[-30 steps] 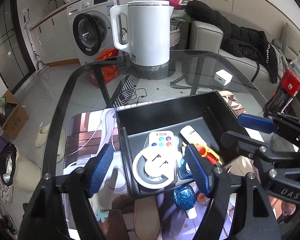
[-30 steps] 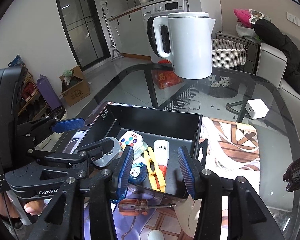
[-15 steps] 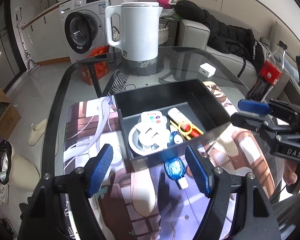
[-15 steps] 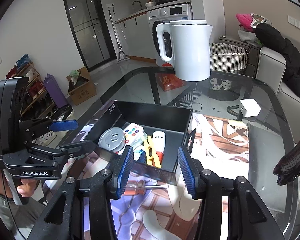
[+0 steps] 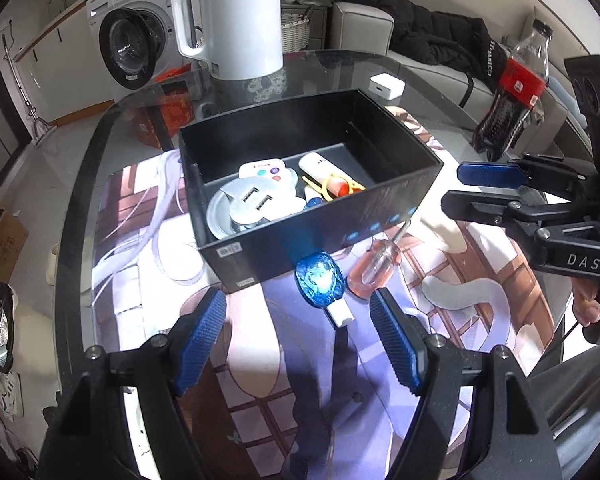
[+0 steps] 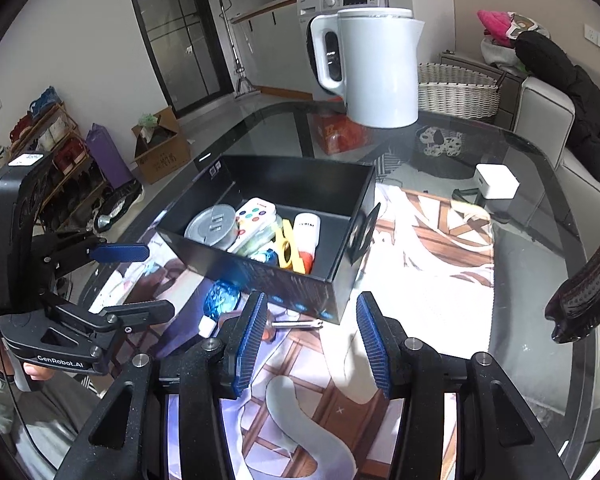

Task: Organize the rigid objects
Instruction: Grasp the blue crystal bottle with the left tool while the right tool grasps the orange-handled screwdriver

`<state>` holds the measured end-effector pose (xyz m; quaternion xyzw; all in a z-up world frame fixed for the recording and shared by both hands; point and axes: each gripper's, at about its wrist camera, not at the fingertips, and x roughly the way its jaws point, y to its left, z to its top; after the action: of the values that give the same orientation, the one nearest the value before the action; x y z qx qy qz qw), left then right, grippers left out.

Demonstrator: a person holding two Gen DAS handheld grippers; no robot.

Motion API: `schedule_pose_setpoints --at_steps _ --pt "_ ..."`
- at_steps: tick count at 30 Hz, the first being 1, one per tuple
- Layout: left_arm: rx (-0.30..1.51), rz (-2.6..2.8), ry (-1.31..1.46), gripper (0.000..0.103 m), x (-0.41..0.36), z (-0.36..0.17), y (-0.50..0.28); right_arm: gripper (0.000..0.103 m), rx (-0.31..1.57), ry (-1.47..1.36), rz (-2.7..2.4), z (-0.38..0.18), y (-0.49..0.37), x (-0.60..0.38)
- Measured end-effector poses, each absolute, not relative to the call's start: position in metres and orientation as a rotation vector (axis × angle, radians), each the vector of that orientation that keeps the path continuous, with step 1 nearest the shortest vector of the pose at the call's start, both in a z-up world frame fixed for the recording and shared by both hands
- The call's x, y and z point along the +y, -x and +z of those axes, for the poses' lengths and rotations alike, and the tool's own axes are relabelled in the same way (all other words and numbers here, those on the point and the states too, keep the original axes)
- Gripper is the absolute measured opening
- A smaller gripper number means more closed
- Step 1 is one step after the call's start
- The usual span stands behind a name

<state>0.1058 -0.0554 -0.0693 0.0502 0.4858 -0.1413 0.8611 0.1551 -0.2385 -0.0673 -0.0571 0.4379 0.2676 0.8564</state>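
Observation:
A black box (image 5: pixel 324 232) (image 6: pixel 300 284) stands on the printed mat and holds a grey round USB hub (image 5: pixel 246 208), a white remote (image 5: pixel 266 170), a white tube (image 5: pixel 320 166) and a yellow clip. A blue faceted bottle (image 5: pixel 320 280) (image 6: pixel 220 302) and a red-handled screwdriver (image 5: pixel 376 266) (image 6: pixel 296 325) lie on the mat in front of the box. My left gripper (image 5: pixel 300 340) is open and empty, just short of the blue bottle. My right gripper (image 6: pixel 308 344) is open and empty, near the screwdriver.
A white kettle (image 5: pixel 236 20) stands on the glass table (image 5: pixel 76 184) behind the box. A white charger cube (image 5: pixel 386 86) lies to its right. A cola bottle (image 5: pixel 508 92) stands at the table's right edge. A sofa with a black coat is beyond.
Both grippers have pulled back and up from over the box. The blue bottle and screwdriver now lie in plain view before them. Nothing was picked up.

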Motion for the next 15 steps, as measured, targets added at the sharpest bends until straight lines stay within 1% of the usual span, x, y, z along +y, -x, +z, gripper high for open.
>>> schedule_pose_setpoints --at_steps 10,11,13,15 --pt "1.093 -0.277 -0.139 0.073 -0.074 -0.099 -0.122 0.048 0.978 0.142 0.579 -0.09 -0.162 -0.22" --pt "1.097 -0.276 -0.139 0.071 -0.074 -0.1 -0.124 0.048 0.981 0.137 0.58 -0.091 -0.163 -0.219" --pt "1.111 -0.27 -0.138 0.058 -0.073 -0.103 -0.127 0.047 0.986 0.135 0.578 -0.093 -0.164 -0.217" --pt "1.128 -0.27 -0.126 0.048 -0.071 -0.106 -0.129 0.047 0.991 0.149 0.567 -0.097 -0.166 -0.212"
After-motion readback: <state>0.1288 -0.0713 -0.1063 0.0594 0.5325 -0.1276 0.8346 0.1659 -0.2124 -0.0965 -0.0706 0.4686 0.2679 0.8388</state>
